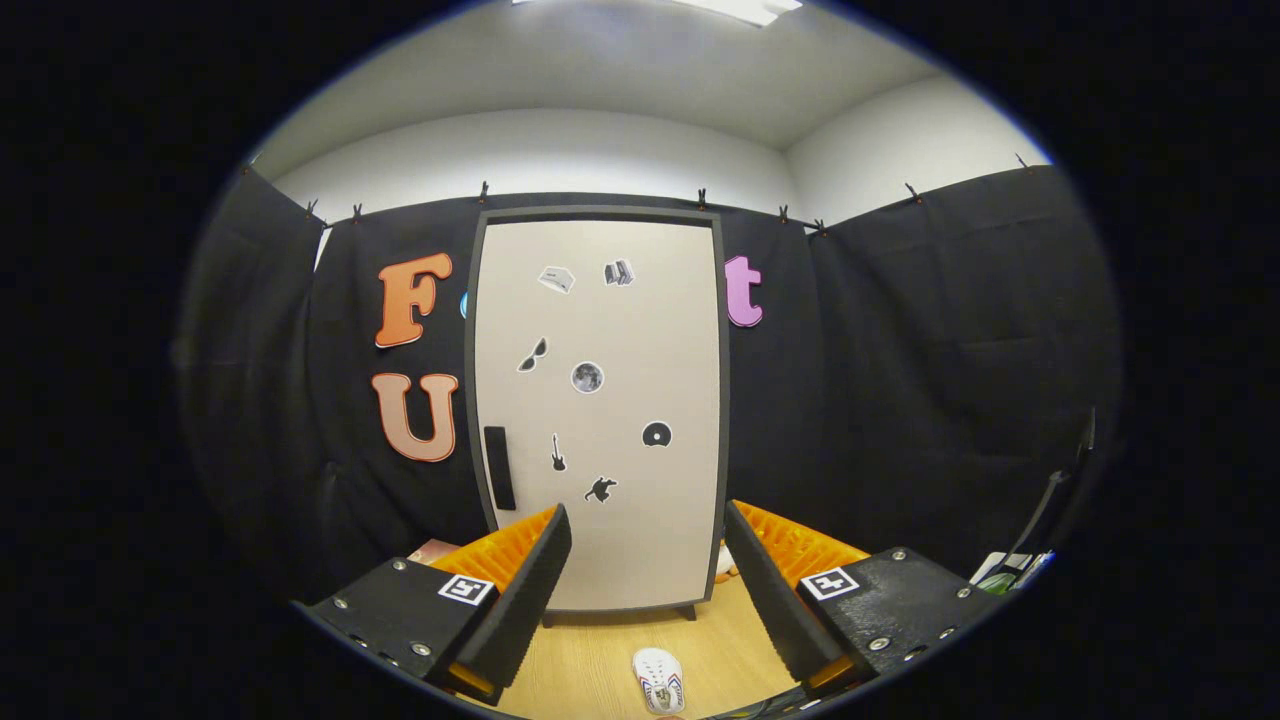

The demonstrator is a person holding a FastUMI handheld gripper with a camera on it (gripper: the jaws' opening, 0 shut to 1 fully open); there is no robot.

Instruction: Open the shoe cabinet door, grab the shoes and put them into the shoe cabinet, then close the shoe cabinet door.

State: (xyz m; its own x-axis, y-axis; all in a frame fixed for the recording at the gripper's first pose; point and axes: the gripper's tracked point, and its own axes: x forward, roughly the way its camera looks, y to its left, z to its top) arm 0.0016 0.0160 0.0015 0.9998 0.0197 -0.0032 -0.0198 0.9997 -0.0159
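Starting at the left, we see the dark handle [499, 467] set low along the left edge of the shoe cabinet door [600, 400], which tells us the hinges sit on the right and the door will swing out toward us from the left side. The door is shut, flush in its dark frame, with small stickers scattered over its face. The cabinet stands on short feet on the wooden floor [590, 665], backed against the black cloth wall.

Our gripper [648, 575] hangs released, its fingers spread wide and holding nothing, squared to the door. Between them, near us on the floor, lies a white shoe [659, 680], toe toward the cabinet. Something pale lies at the cabinet's right foot; we cannot tell what.

We judge the left side gives room to reach the handle.
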